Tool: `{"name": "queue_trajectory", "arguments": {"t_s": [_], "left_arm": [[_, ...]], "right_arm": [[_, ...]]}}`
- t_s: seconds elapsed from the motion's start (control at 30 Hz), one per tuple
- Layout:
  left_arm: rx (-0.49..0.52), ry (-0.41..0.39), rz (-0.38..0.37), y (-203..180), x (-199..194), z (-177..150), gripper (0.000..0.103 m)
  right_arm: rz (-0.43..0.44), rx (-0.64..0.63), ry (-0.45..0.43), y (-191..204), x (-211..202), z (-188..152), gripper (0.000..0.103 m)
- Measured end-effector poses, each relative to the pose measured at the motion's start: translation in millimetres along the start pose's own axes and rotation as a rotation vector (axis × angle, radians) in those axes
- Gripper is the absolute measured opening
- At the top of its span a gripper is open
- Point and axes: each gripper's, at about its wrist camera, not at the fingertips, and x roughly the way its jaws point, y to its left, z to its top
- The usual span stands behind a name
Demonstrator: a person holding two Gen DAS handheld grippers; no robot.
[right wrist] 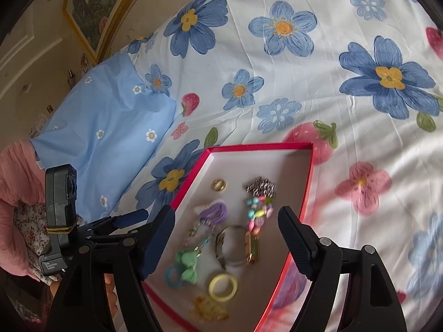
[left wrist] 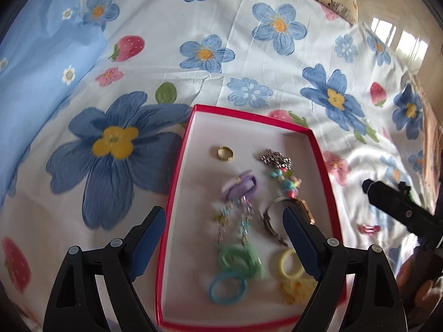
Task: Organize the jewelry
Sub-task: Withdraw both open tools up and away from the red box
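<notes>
Both jaws gape wide and hold nothing: left gripper (left wrist: 224, 238) and right gripper (right wrist: 225, 238) hover over the red tray (left wrist: 177, 182) on the bedsheet (left wrist: 249, 63). Jewelry lies crowded; closing on the watch (right wrist: 235, 249) could snag the neighbouring bead strand (right wrist: 257, 213).

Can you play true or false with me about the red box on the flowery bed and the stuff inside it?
1. The gold ring lies inside the red box. True.
2. The left claw is squeezing the yellow ring. False: it is open and holds nothing.
3. The bedsheet has blue flowers and strawberries. True.
4. The box is empty. False: it holds hair ties, beads, a ring and a watch.
5. The right claw is open. True.
</notes>
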Motion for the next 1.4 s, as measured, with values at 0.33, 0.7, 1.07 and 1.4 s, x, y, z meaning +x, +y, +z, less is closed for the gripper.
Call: {"name": "queue_trajectory", "arguments": {"t_s": [0.33, 0.7, 1.07, 1.4], "left_arm": [[-0.075, -0.011, -0.043, 19, -33, -41, 0.087], [-0.130, -0.022, -0.048, 32, -62, -89, 0.087], [-0.070, -0.072, 0.002, 27, -95, -135, 0.090], [0.087, -0.193, 0.046, -4, -147, -126, 0.102]], "right_arm": [[0.012, 0.021, 0.029, 5, -22, -41, 0.080], [-0.025, -0.057, 0.017, 25, -55, -80, 0.083], [-0.116, -0.178, -0.023, 41, -82, -127, 0.087], [-0.154, -0.282, -0.059, 65, -104, -117, 0.094]]}}
